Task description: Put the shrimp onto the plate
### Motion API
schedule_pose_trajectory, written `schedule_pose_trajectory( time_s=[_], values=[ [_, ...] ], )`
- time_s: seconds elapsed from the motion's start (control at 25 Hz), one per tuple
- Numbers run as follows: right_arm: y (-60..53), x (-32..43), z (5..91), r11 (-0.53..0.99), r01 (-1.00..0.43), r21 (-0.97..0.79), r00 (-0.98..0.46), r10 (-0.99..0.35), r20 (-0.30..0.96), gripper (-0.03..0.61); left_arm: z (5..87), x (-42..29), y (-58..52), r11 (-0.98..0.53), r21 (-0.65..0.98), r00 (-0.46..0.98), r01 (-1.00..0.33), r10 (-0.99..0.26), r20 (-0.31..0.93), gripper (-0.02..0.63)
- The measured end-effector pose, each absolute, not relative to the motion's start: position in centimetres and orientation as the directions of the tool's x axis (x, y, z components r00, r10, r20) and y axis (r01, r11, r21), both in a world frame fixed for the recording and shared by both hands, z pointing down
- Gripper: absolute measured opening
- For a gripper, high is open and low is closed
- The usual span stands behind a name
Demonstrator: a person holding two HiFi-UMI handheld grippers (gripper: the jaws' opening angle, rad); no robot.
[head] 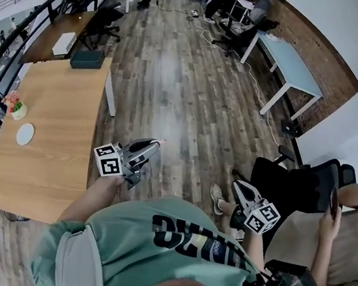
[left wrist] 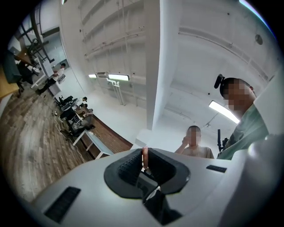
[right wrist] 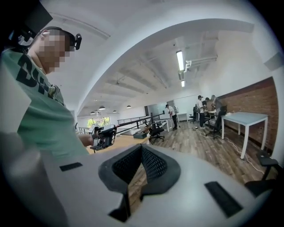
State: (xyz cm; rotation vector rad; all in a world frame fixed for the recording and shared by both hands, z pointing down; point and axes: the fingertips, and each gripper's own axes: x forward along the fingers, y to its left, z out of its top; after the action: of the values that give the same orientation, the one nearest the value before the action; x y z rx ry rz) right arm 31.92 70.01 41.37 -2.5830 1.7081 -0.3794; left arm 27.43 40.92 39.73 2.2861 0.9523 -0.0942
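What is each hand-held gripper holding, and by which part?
Left hand-held gripper pinches a shrimp between its tips, one end sticking out; right hand-held gripper holds nothing.

wooden table (head: 55, 128): white plate (head: 25, 134) near left edge, small bowl (head: 16, 108) just beyond.

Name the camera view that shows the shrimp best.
The left gripper view: the shrimp stands up close, pinched between the left gripper's jaws. The head view shows only a pink speck at that gripper's tip. The right gripper view shows that gripper far off, the shrimp too small to make out.
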Motion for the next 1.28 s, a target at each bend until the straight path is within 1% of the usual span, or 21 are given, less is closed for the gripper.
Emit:
schedule_pose_trajectory(
  time_s=[0.2,0.36,0.52,0.72,0.84,1.04,1.16,1.28],
  values=[
    [67.4,38.0,41.7,-0.321,-0.934,-0.159,0.289,-0.937,0.196,0.006,40.2,30.2,38.2,-0.592,0.557,0.804,0.583,0.516,-0.294,0.040],
    [66.1,44.1,42.2,-0.224,-0.961,-0.161,0.194,-0.964,0.182,0.006,40.4,33.1,38.0,-0.659,0.542,0.852,0.521,0.442,-0.282,0.040],
    [63.8,50.7,42.7,-0.101,-0.983,-0.150,0.074,-0.982,0.176,0.006,39.6,35.8,37.9,-0.723,0.531,0.896,0.442,0.331,-0.295,0.040],
    [60.5,57.2,42.4,0.032,-0.987,-0.156,-0.056,-0.986,0.155,0.006,40.1,37.2,37.9,-0.783,0.536,0.943,0.314,0.191,-0.274,0.040],
    [58.3,58.7,42.5,0.108,-0.981,-0.160,-0.132,-0.980,0.151,0.006,40.1,37.0,37.2,-0.809,0.534,0.959,0.245,0.122,-0.255,0.040],
    [54.0,59.9,43.5,0.179,-0.965,-0.191,-0.210,-0.965,0.159,0.006,40.4,36.0,34.2,-0.828,0.539,0.971,0.154,0.025,-0.238,0.040],
    [50.7,60.0,44.1,0.214,-0.958,-0.190,-0.248,-0.953,0.175,0.006,40.8,36.0,31.5,-0.827,0.546,0.970,0.134,-0.004,-0.244,0.040],
    [46.8,59.8,43.5,0.229,-0.959,-0.169,-0.259,-0.949,0.180,0.006,40.9,36.3,28.1,-0.825,0.547,0.966,0.144,-0.003,-0.260,0.040]
  ],
)
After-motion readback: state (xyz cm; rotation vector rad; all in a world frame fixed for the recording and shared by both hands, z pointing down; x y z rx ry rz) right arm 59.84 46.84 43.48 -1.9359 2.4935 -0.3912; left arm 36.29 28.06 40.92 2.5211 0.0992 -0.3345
